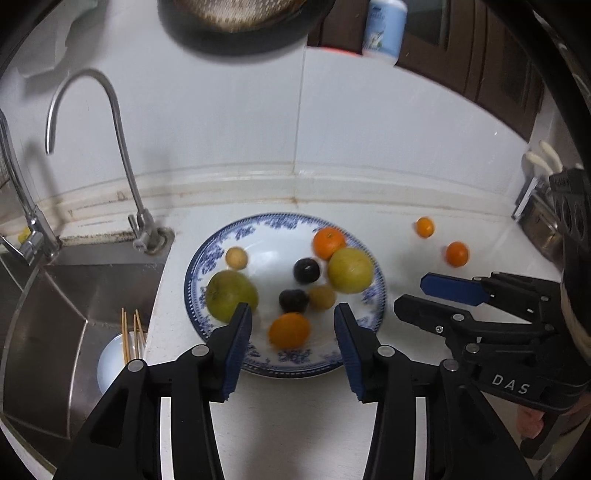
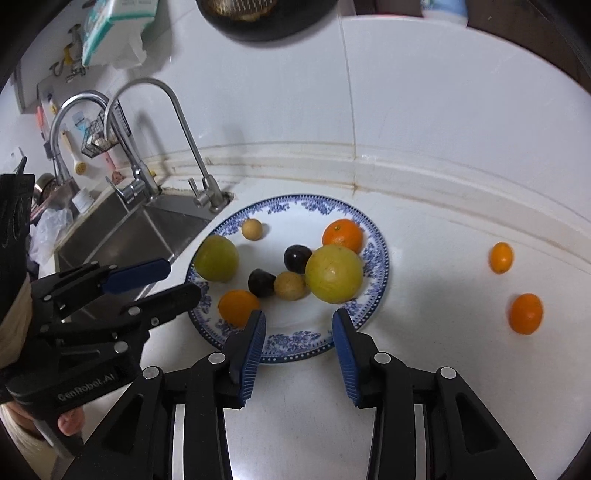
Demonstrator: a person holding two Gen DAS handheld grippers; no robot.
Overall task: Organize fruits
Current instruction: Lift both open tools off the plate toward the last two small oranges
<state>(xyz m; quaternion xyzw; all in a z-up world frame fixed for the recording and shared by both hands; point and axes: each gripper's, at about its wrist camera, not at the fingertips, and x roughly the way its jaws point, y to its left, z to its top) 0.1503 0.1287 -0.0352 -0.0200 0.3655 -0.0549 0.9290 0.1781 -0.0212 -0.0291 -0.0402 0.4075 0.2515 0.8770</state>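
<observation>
A blue-and-white plate (image 1: 295,359) (image 2: 295,338) on the white counter holds two large yellow-green fruits (image 1: 231,295) (image 1: 350,270), two oranges (image 1: 289,330) (image 1: 328,242), two dark plums (image 1: 306,270) and two small tan fruits (image 1: 236,257). Two more small oranges (image 2: 501,257) (image 2: 526,313) lie on the counter to the right of the plate. My left gripper (image 1: 293,314) hovers open over the plate's near edge, the front orange showing below its gap, untouched. My right gripper (image 2: 299,316) (image 1: 412,294) stands open above the plate's near right rim, with nothing between its fingers.
A steel sink (image 1: 55,314) with two faucets (image 1: 122,147) lies left of the plate; a white bowl with chopsticks (image 1: 114,358) sits in it. A dark pan (image 1: 236,29) hangs on the wall above. A knife rack (image 1: 535,206) stands far right.
</observation>
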